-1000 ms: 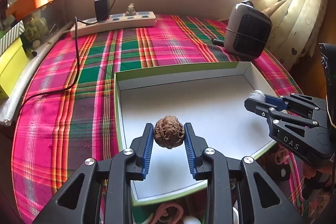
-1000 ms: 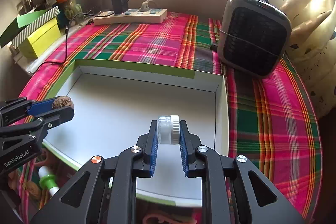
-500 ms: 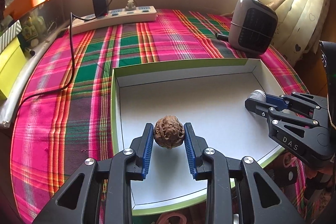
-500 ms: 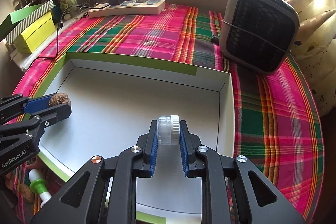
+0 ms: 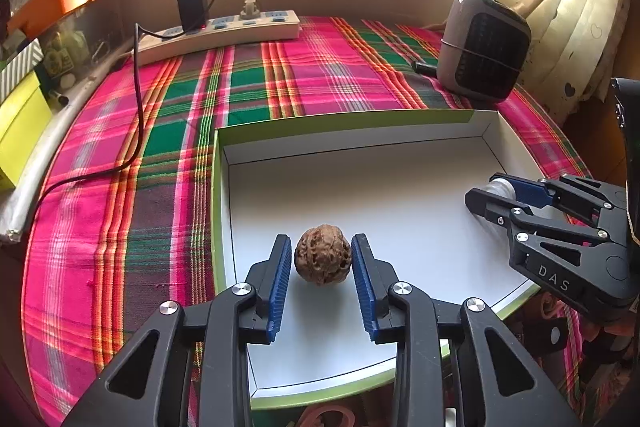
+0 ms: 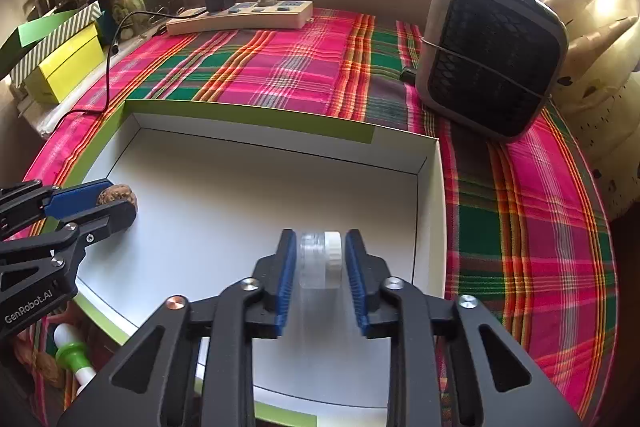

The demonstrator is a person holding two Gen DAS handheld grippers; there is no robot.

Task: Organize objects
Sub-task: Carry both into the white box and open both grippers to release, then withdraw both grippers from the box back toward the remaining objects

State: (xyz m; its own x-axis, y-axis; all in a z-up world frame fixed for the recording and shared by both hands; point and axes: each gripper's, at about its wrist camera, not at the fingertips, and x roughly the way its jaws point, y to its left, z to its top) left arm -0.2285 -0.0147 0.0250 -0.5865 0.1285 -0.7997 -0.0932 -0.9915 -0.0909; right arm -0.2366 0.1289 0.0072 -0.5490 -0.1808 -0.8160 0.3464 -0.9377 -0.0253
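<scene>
A brown walnut (image 5: 323, 259) lies on the floor of a shallow white box with a green rim (image 5: 344, 119), near its left wall. My left gripper (image 5: 320, 239) straddles the walnut; its jaws are opening and the blue pads (image 5: 280, 279) stand just off the shell. In the right wrist view a small clear jar with a white lid (image 6: 321, 259) sits between the pads of my right gripper (image 6: 321, 233). Those jaws are opening too, gaps show on both sides, and the jar's lower part is blurred. Each gripper appears in the other's view: right gripper (image 5: 486, 189), left gripper (image 6: 118, 201).
The box rests on a pink-and-green plaid cloth (image 5: 120, 207). A power strip (image 5: 224, 31) with a black charger and cable lies at the back. A grey heater (image 6: 492, 55) stands at back right, yellow boxes (image 6: 64, 67) at left. A green-and-white object (image 6: 72, 351) lies below the box's near edge.
Both pairs of jaws have widened: the pads that pressed on the walnut and on the jar now stand clear of them. The jar looks blurred downward.
</scene>
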